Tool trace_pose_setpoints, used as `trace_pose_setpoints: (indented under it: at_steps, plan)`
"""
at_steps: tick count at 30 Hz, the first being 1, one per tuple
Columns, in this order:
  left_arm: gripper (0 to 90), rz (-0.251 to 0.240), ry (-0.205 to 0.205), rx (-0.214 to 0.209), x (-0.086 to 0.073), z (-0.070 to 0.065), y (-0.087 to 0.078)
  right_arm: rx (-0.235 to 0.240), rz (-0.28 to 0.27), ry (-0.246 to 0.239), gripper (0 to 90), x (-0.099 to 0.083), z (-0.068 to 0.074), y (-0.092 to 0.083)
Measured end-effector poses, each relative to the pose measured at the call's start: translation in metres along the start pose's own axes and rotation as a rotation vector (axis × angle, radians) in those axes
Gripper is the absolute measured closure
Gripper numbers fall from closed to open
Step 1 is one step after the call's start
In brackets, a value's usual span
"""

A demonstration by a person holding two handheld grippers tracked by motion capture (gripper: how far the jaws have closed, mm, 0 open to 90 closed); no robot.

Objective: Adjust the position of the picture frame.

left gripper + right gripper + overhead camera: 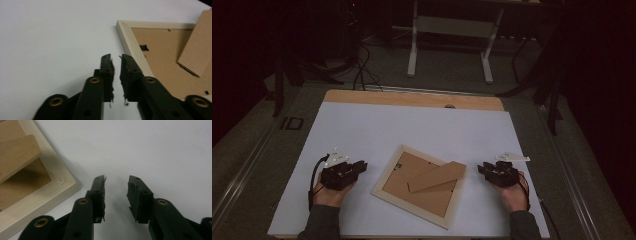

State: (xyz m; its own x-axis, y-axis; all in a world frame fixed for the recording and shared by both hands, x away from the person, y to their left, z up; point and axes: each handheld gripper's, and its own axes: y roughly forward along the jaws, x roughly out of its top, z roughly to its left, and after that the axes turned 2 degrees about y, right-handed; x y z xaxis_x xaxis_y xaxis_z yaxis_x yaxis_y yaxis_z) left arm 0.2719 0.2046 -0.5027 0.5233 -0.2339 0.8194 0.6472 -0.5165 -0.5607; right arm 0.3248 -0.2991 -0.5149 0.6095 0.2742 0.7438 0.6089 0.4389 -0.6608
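White table (362, 130); picture frame (384, 180) lying face-down.

Right gripper (116, 195) fingers (98, 195) apart (empty), picture frame (42, 195) beside

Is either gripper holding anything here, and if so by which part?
Nothing is held. The left gripper and right gripper both have bare table between their jaws, either side of the picture frame.

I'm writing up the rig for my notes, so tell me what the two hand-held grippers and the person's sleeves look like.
Both are black. The left gripper and right gripper each carry a pale grey three-cornered plate on top, and a dark cable trails from each. Up close, each has two flat black jaws on linked bars with brass-coloured rivets, and their dark pads are frayed at the edges. The sleeves are dark grey.
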Motion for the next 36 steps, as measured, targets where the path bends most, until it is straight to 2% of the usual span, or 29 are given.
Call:
trace_pose_setpoints:
  at_steps: [3, 4, 9, 10, 14, 15, 17, 27, 36]
  plan:
    - [87.4, 0.003, 0.007, -0.006, 0.0, -0.001, 0.0, 0.004, 0.003, -0.005, 69.3, 0.0, 0.001, 0.001]
    - [90.0, 0.014, 0.025, -0.027, -0.001, -0.002, 0.002, 0.018, 0.012, -0.005, 73.8, -0.001, 0.003, 0.003]
    - [90.0, 0.02, 0.047, -0.059, -0.001, -0.006, 0.004, 0.037, 0.017, -0.014, 81.0, -0.001, 0.005, 0.004]
    - [90.0, 0.022, 0.054, -0.067, -0.002, -0.007, 0.004, 0.045, 0.019, -0.018, 84.9, -0.002, 0.006, 0.005]
    - [90.0, 0.042, 0.075, -0.086, -0.003, -0.013, 0.007, 0.046, 0.022, -0.032, 89.2, -0.002, 0.008, 0.006]
    - [90.0, 0.042, 0.075, -0.086, -0.003, -0.013, 0.007, 0.046, 0.022, -0.032, 89.2, -0.002, 0.008, 0.006]
    - [90.0, 0.061, 0.094, -0.112, -0.005, -0.017, 0.01, 0.047, 0.009, -0.049, 89.6, -0.001, 0.01, 0.005]
    - [90.0, 0.082, 0.127, -0.164, -0.011, -0.024, 0.008, 0.053, 0.018, -0.062, 89.6, -0.002, 0.013, 0.007]
    - [90.0, 0.078, 0.14, -0.184, -0.019, -0.026, 0.004, 0.054, 0.022, -0.059, 89.7, -0.003, 0.013, 0.009]
